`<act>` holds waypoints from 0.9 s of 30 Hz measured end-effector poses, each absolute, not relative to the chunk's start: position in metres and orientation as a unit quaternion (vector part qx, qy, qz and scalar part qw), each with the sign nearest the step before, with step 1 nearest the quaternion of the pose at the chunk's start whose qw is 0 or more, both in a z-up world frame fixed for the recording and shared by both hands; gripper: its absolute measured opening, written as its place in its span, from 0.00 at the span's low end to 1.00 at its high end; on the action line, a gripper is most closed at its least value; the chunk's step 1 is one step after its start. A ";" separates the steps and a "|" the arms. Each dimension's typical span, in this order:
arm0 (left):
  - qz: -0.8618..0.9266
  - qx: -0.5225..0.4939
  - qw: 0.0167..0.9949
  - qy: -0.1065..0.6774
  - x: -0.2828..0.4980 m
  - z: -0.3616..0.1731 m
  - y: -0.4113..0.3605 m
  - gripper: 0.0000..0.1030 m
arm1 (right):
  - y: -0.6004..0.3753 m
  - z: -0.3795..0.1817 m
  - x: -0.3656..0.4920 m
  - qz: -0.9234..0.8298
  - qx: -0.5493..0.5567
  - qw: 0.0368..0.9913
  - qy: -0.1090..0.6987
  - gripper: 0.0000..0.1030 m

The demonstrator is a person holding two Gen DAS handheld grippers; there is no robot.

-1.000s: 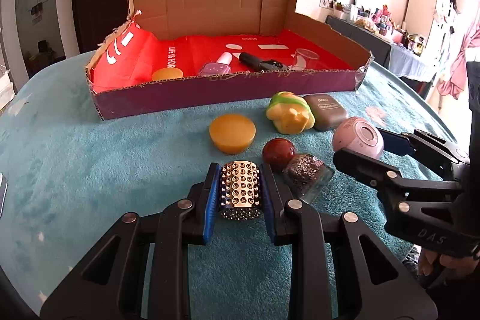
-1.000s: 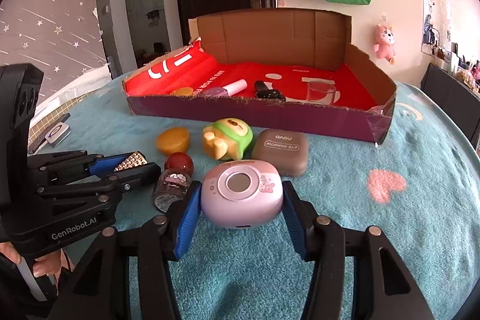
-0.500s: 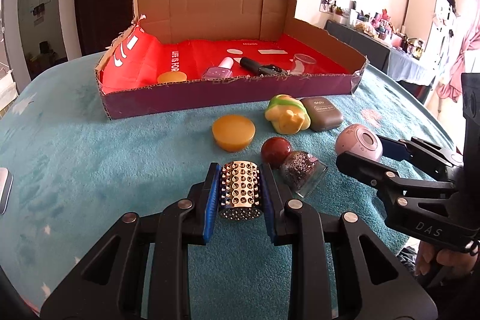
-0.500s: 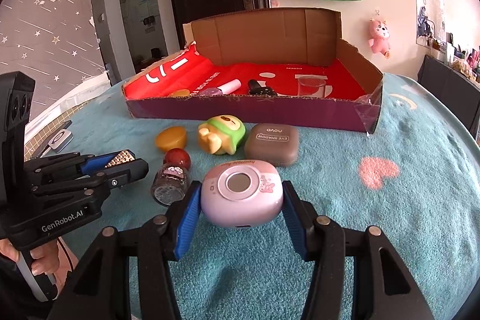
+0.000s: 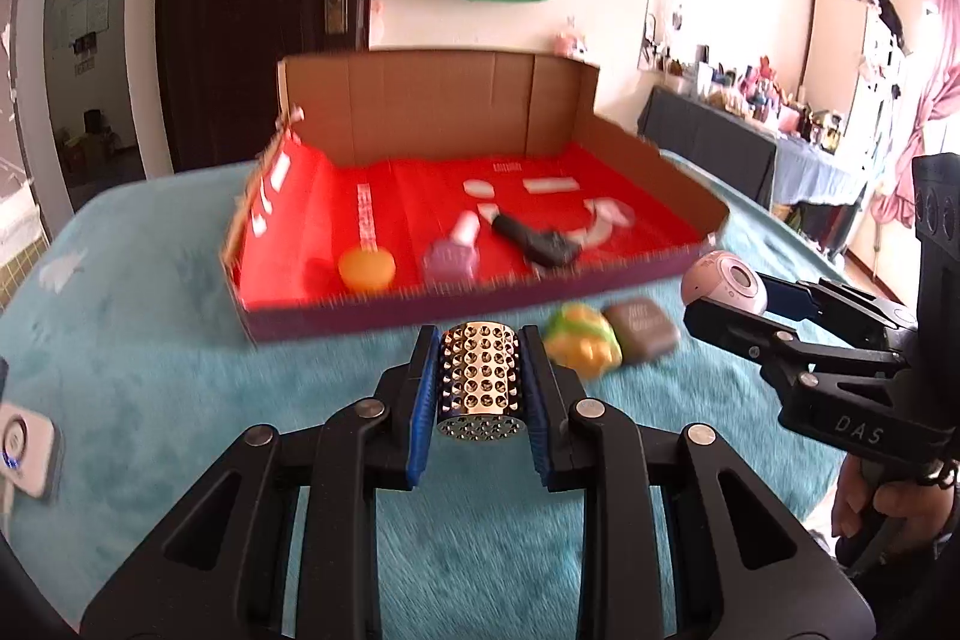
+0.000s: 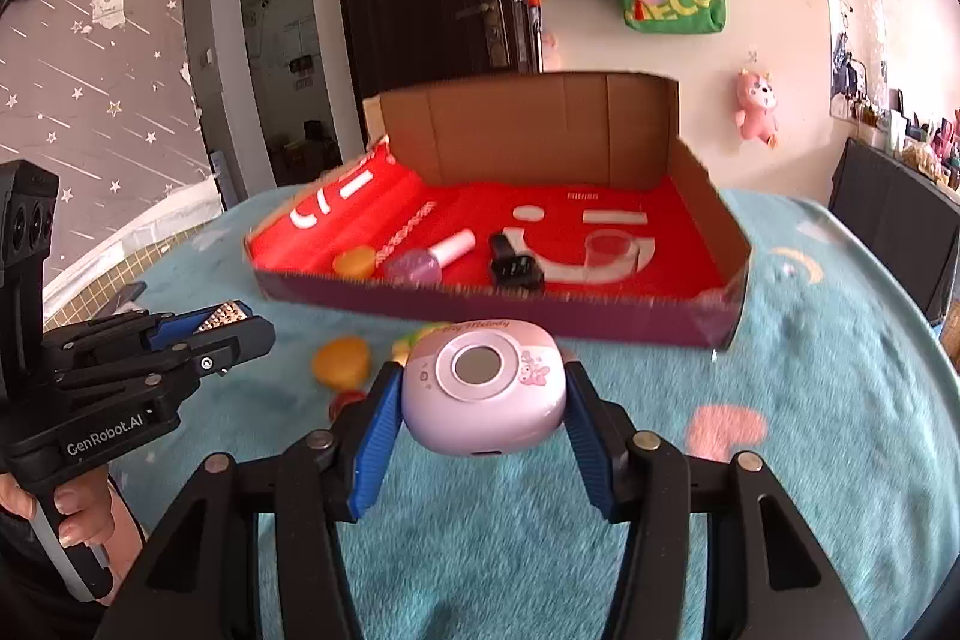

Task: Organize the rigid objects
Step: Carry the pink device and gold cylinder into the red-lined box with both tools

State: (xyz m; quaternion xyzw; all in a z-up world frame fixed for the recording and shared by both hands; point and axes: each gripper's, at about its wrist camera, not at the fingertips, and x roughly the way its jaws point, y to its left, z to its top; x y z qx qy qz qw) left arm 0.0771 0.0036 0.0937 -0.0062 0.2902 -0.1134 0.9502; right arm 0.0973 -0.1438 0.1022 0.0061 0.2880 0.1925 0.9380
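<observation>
Left tool: our left tool (image 5: 480, 382) tilts downward over the tabletop (image 5: 150, 370), clenched on a studded metal cylinder (image 5: 478, 379) that sits upright between the blue pads, lifted clear of the cloth.
Right tool: our right tool (image 6: 483, 400) tilts down the same way, its blue ribbed pads grasping a pink rounded case (image 6: 485, 391) by its two sides, clear of the cloth.
Hands: in the right wrist view we see fingers of the left hand (image 6: 78, 514) wrapped round the left tool's handle; in the left wrist view the right hand (image 5: 888, 514) grips its handle at the lower right.
Cylinder: shiny gold-silver metal, rows of small pointed studs, perforated end facing us.
Case: smooth glossy plastic, pebble-shaped, with a round grey window ringed in white and a small cartoon print.
Box: a shallow cardboard box (image 6: 708, 220), brown corrugated walls, purple front, glossy red lining; inside lie an orange disc (image 6: 355, 261), a nail polish bottle (image 6: 429, 259), a black blocky item (image 6: 513, 268) and a clear cup (image 6: 609, 250).
Tabletop: teal plush cloth, fuzzy pile; on it, before the box, we see a green-and-yellow toy (image 5: 582, 343), a brown rounded compact (image 5: 642, 331) just beside it, and an amber disc (image 6: 341, 361).
</observation>
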 end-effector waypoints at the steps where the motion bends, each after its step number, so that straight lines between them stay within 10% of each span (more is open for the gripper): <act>1: -0.113 -0.007 0.951 0.288 0.081 0.097 0.005 0.23 | -0.144 0.107 0.101 0.192 0.006 0.939 0.284 0.54; 27: -0.132 0.064 0.887 0.437 0.290 0.068 -0.004 0.23 | -0.124 0.103 0.329 0.203 -0.043 0.865 0.456 0.54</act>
